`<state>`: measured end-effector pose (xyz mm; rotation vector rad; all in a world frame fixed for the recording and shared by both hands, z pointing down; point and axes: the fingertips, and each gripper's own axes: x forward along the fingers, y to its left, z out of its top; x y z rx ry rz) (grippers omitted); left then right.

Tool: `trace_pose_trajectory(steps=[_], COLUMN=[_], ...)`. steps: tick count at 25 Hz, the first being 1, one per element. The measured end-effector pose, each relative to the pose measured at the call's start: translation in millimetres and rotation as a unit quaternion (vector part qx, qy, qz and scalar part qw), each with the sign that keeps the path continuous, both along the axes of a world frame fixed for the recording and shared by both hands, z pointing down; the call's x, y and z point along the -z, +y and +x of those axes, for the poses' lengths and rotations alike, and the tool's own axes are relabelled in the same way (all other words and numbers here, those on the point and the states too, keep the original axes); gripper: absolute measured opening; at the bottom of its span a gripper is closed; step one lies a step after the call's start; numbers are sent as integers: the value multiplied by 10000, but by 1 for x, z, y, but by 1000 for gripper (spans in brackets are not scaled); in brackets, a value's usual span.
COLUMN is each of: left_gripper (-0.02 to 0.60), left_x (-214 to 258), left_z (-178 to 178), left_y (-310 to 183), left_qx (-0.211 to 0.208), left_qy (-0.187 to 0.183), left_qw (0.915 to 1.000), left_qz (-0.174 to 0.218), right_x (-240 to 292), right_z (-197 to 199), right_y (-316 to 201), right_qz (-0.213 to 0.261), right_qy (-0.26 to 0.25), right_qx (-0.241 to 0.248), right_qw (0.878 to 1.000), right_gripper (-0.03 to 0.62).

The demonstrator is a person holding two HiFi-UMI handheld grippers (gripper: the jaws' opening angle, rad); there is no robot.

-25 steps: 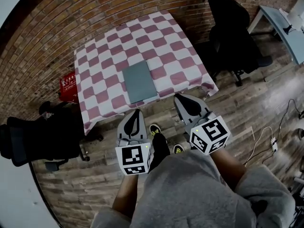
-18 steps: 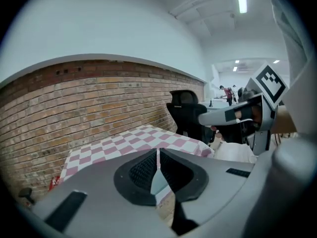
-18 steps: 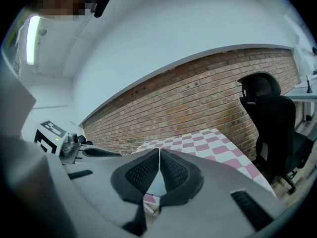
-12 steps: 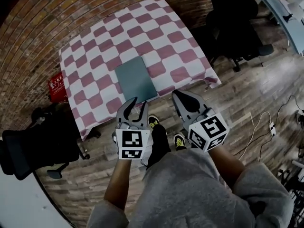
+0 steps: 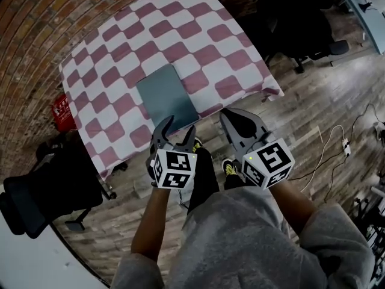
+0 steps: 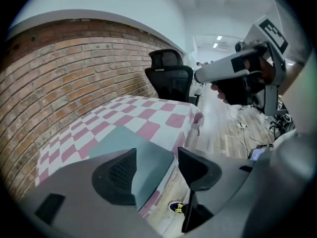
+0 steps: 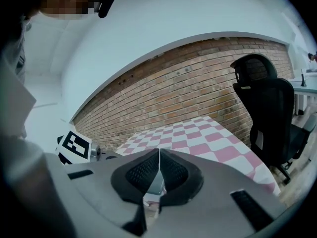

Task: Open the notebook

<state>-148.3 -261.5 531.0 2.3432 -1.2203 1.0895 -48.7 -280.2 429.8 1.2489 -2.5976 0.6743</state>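
Observation:
A closed grey-green notebook [image 5: 165, 93] lies flat on the pink-and-white checked tablecloth [image 5: 198, 35], near the table's front edge. My left gripper [image 5: 178, 129] hangs just in front of that edge, jaws opening and nothing between them; in the left gripper view the notebook [image 6: 148, 155] shows beyond the two pads. My right gripper [image 5: 230, 118] is to the right of it, over the floor off the table's front edge, jaws shut with nothing in them. In the right gripper view the pads [image 7: 159, 170] meet along a thin line.
A black office chair [image 5: 301, 23] stands at the table's right, another black chair [image 5: 42, 191] at the lower left. A red box [image 5: 62, 108] sits on the floor by the brick wall. Cables [image 5: 352, 143] trail over the wooden floor on the right.
The left gripper's jaws have gone from shut to apart, and it has come forward to the notebook's near edge. The right gripper shifted slightly towards the table. The table drew closer in the head view.

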Motion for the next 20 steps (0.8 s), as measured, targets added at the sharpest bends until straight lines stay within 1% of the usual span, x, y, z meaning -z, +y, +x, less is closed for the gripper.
trace_pose_trajectory(steps=[2, 5, 7, 9, 12, 15, 17, 20], left_gripper=[281, 291, 293, 293, 293, 296, 293, 258], left_x=[-17, -41, -53, -62, -73, -75, -73, -70], left_z=[4, 5, 5, 4, 4, 3, 3, 3], left_y=[-2, -4, -9, -14, -19, -19, -18, -16], left_qx=[-173, -439, -537, -585, -684, -752, -775, -795], left_qy=[-153, -614, -897, -1031, -1131, -1102, -898, -603], left_qw=[9996, 9969, 9942, 9925, 9904, 9902, 9917, 9918], left_qz=[-144, -235, -235, -290, -403, -411, -497, -796], right_x=[-6, -14, -19, -25, -32, -33, -34, -34], right_z=[-3, -5, -6, -6, -5, -6, -5, -5], right_y=[-4, -5, -6, -8, -10, -11, -11, -10], right_qz=[0, -73, -122, -169, -223, -230, -246, -257], right_qy=[41, 41, 46, 47, 55, 35, -6, -47], right_qx=[33, 44, 28, -23, -64, -55, -90, -100], right_qw=[10000, 10000, 9999, 9998, 9997, 9997, 9997, 9996], right_gripper=[28, 28, 28, 28, 28, 28, 28, 28])
